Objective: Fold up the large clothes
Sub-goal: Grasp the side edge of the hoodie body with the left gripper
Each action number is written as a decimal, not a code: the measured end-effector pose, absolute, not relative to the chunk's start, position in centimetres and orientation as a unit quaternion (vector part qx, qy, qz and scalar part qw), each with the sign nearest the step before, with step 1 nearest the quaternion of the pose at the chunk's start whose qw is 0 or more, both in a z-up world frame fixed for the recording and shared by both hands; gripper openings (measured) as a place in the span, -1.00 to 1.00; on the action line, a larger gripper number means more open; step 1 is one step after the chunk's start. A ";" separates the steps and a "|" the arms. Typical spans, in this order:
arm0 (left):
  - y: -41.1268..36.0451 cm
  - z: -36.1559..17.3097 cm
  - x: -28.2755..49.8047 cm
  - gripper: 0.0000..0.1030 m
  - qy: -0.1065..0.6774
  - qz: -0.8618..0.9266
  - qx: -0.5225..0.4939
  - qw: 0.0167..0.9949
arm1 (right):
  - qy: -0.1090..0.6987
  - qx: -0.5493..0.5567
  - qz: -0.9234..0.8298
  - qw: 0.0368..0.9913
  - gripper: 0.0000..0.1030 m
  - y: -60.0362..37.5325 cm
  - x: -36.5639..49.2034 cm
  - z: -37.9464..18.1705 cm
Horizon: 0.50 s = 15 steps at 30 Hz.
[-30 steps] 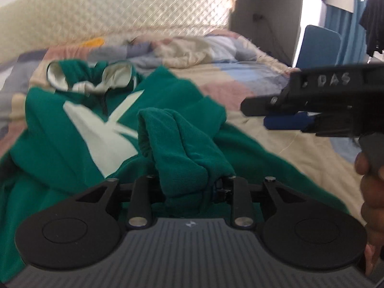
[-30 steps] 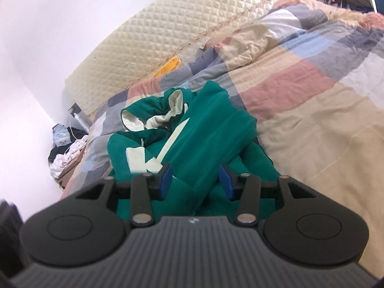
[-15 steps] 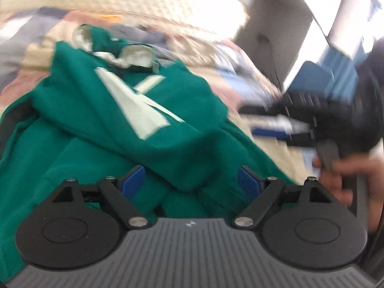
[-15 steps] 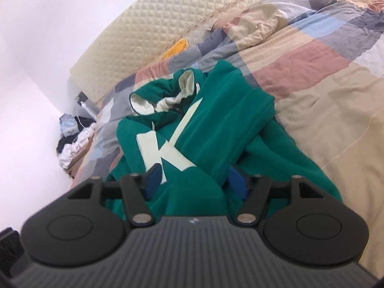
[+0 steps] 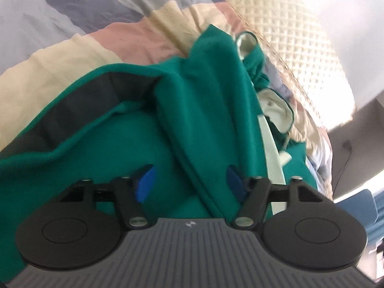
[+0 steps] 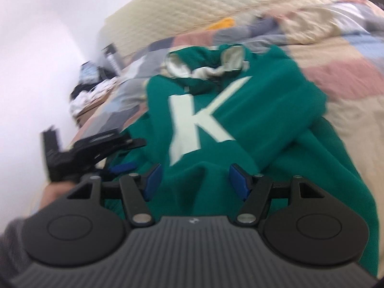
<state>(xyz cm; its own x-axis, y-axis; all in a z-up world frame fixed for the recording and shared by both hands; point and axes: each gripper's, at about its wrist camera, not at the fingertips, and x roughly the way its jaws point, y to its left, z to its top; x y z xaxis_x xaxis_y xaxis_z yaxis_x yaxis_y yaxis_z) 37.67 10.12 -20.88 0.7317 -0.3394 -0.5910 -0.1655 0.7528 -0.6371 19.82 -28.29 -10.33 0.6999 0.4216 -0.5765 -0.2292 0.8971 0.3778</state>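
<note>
The green hoodie (image 6: 240,124) lies rumpled on the bed (image 6: 348,55), letter K facing up. The sleeve held by the left gripper (image 5: 190,182) a second ago is released; its jaws are now wide and empty. The right gripper (image 6: 195,180) hovers above the hem, jaws wide. Sleeve fold appears done; next grasp pending.

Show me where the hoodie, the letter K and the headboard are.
hoodie (image 6: 276,100): right wrist view, green chest fabric.
letter K (image 6: 194,122): right wrist view, middle of the white print.
headboard (image 6: 192,7): right wrist view, quilted cream panel.
</note>
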 end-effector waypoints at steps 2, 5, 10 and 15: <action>10.5 -21.3 38.7 0.17 0.354 -0.055 -0.360 0.861 | 0.340 0.130 0.192 0.911 0.27 -27.6 20.0 -10.6; 10.8 -21.5 39.7 -0.22 0.341 -0.056 -0.368 0.863 | 0.334 0.109 0.209 0.913 0.27 -26.9 20.6 -11.1; 10.9 -20.8 41.1 -0.85 0.314 -0.072 -0.358 0.876 | 0.335 0.082 0.210 0.915 0.27 -26.4 21.6 -11.9; 13.8 -18.5 40.6 -0.87 0.254 -0.054 -0.371 0.892 | 0.328 0.097 0.215 0.915 0.27 -26.4 21.8 -11.8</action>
